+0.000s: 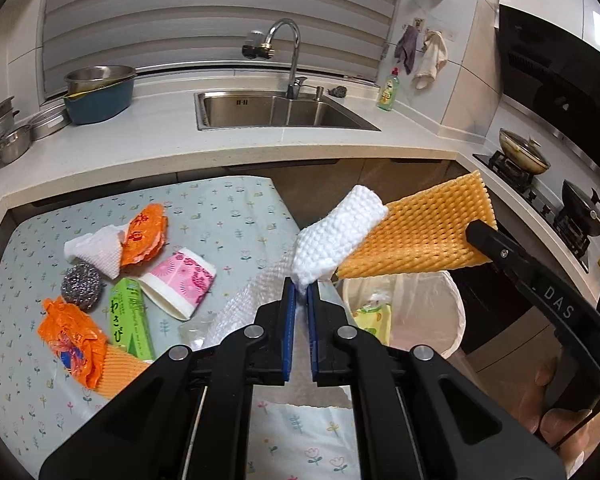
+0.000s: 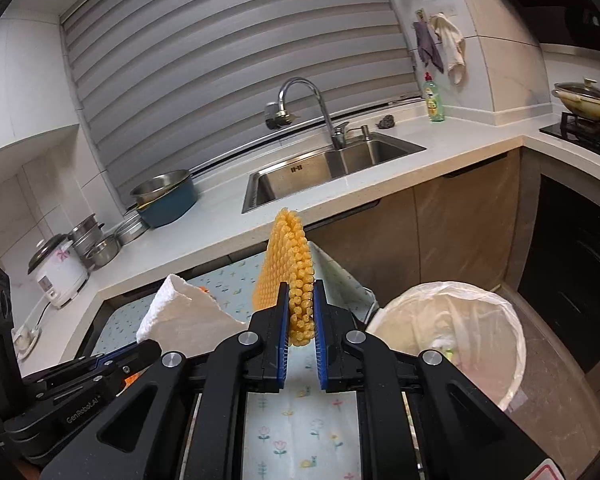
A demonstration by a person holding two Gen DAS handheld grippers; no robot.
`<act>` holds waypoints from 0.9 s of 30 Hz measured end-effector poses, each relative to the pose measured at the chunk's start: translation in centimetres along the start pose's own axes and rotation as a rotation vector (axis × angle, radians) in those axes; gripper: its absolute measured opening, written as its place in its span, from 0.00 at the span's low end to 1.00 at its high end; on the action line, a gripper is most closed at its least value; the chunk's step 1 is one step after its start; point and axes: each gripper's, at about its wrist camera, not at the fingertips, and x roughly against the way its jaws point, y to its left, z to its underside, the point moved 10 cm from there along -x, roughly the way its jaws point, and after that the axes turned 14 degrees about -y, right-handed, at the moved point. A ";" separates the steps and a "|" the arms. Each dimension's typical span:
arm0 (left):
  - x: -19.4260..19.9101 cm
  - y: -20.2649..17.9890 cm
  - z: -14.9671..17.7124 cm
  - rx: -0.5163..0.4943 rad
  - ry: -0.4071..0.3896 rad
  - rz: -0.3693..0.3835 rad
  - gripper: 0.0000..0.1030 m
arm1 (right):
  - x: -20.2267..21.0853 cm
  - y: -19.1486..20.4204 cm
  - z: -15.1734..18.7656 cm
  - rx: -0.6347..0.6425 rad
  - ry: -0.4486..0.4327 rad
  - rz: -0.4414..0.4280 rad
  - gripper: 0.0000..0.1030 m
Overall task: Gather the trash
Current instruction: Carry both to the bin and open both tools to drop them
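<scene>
My left gripper (image 1: 300, 286) is shut on a white foam net sleeve (image 1: 336, 236) and holds it up near the table's right edge. My right gripper (image 2: 301, 292) is shut on an orange foam net sleeve (image 2: 288, 260), seen flat in the left wrist view (image 1: 416, 232), above the bin. The white-lined trash bin (image 1: 432, 312) stands on the floor right of the table, with a yellow-green packet inside; it also shows in the right wrist view (image 2: 452, 320). The left gripper with the white sleeve (image 2: 180, 312) shows at lower left there.
On the floral table cover (image 1: 220, 216) lie orange wrappers (image 1: 144, 236), a white tissue (image 1: 96, 252), a steel scourer (image 1: 82, 286), a green wasabi box (image 1: 130, 320), a pink paper cup (image 1: 180, 280) and bubble wrap (image 1: 244, 308). Behind are the counter, sink (image 1: 276, 110) and stove (image 1: 540, 184).
</scene>
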 end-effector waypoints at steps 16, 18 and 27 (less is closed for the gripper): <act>-6.2 -13.9 4.1 -0.094 0.126 0.187 0.06 | 3.5 -14.2 0.0 -0.072 -0.017 0.213 0.11; -7.1 -14.8 4.5 -0.100 0.140 0.195 0.06 | 3.6 -15.2 0.4 -0.078 -0.011 0.222 0.11; -10.2 -15.7 4.6 -0.104 0.139 0.186 0.35 | 2.4 -17.0 1.6 -0.100 0.013 0.232 0.11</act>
